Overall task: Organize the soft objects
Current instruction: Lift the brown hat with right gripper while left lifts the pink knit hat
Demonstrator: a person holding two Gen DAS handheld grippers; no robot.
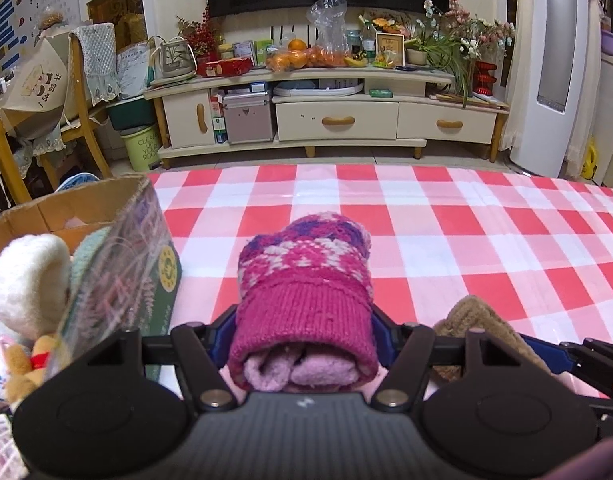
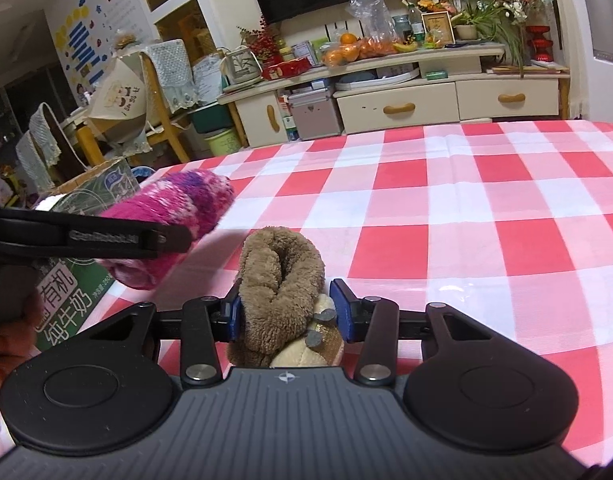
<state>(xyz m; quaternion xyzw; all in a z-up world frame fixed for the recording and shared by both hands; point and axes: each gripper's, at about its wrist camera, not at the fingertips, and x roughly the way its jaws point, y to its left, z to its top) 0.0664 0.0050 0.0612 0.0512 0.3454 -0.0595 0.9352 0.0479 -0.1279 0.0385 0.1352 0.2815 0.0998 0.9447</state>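
Observation:
A pink and purple knitted mitten (image 1: pixel 306 280) with a lilac lining sticks forward out of my left gripper (image 1: pixel 304 320), which is shut on its cuff. It hangs clear of the checked tablecloth (image 1: pixel 426 220). From the right wrist view the mitten (image 2: pixel 178 204) shows at left, beside the box. My right gripper (image 2: pixel 286 312) is shut on a brown fleece sock (image 2: pixel 282 272) with a cream sole and grey dots, its blue pads pressing both sides. That sock (image 1: pixel 474 316) also shows low and to the right in the left wrist view.
A cardboard milk box (image 1: pixel 86 200) stands at the table's left edge, holding a white plush (image 1: pixel 30 280) and other soft toys. Beyond the table are a TV cabinet (image 1: pixel 326 120), chairs (image 1: pixel 78 92) and a green bin (image 1: pixel 140 148). The red and white cloth runs on to the right.

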